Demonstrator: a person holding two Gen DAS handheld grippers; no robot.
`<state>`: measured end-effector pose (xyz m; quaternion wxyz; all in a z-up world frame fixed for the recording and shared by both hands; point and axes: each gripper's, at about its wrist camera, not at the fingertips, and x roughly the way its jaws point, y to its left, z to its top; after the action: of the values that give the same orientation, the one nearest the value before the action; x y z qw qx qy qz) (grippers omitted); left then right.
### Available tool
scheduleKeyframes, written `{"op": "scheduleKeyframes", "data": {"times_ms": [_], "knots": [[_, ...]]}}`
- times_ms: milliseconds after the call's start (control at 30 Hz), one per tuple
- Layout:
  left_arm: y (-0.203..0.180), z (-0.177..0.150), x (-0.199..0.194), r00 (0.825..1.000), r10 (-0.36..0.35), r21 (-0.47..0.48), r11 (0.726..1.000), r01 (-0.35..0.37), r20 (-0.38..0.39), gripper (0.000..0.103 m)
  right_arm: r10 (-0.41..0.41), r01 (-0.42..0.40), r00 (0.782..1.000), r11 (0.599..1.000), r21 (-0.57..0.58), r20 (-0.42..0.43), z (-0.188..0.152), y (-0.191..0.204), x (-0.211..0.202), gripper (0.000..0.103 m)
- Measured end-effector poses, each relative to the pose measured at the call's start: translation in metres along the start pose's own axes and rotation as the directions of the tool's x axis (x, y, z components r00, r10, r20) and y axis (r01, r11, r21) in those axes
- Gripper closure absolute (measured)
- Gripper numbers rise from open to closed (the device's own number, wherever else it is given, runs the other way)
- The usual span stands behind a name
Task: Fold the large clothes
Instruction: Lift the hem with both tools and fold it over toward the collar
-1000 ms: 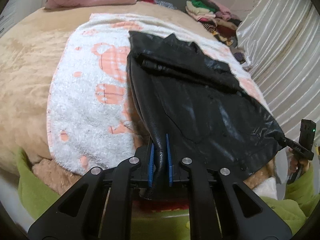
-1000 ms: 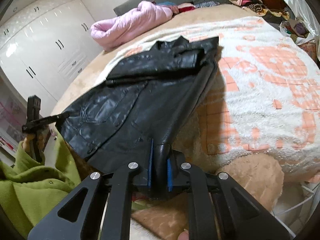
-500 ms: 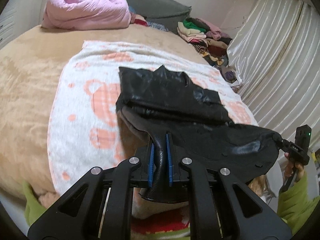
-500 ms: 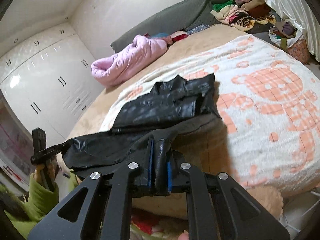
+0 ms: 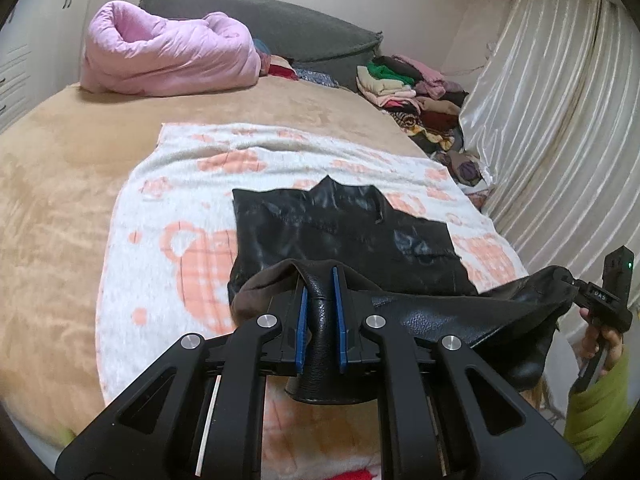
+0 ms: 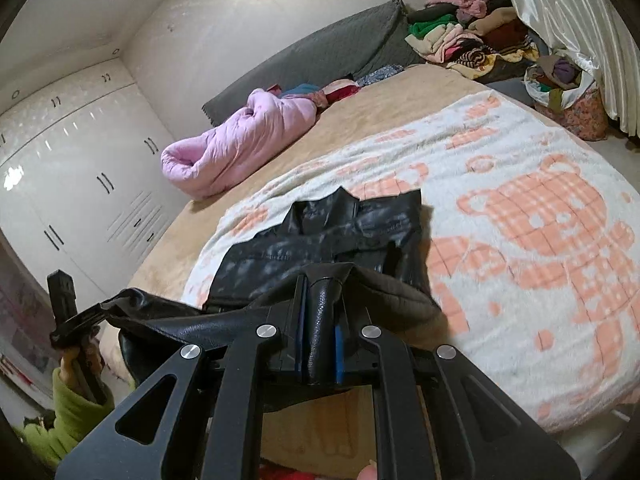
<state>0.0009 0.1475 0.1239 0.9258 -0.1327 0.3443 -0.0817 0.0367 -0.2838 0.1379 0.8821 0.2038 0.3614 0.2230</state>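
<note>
The left gripper (image 5: 320, 312) is clamped on one bottom corner of a black leather jacket (image 5: 344, 236), and the right gripper (image 6: 320, 320) is clamped on the other, so the hem hangs stretched between them, above the near edge of the bed (image 5: 52, 184). The jacket's upper half, collar away from the person, lies flat on a white blanket with orange bears (image 6: 540, 240) spread over the tan bedcover. A rolled pink quilt (image 5: 168, 56) sits at the far end, well apart, and a pile of folded clothes (image 6: 472, 40) lies by the curtain.

The leather looks heavy, thick and fairly smooth, so it will likely bend in broad curves rather than crease sharply, and could slide between the pads if only a thin edge is pinched. The hem corners, where both grippers hold, seem the sound places to grip for carrying the lower half up over the collar.
</note>
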Motion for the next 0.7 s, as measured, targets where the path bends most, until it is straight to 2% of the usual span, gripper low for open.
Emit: {"op": "scheduleKeyframes", "data": {"times_ms": [500,700], "knots": [[0.014,0.035,0.033,1.0,0.004,-0.066,0.998,-0.003,0.003,0.098,-0.028,0.028,1.0,0.999,0.029,0.007,0.037,-0.002,0.033,0.093],[0.019,0.045,0.044,1.0,0.009,-0.085,0.996,-0.009,0.005,0.098,-0.015,0.015,1.0,0.999,0.038,0.009,0.05,-0.007,0.048,0.093]]}}
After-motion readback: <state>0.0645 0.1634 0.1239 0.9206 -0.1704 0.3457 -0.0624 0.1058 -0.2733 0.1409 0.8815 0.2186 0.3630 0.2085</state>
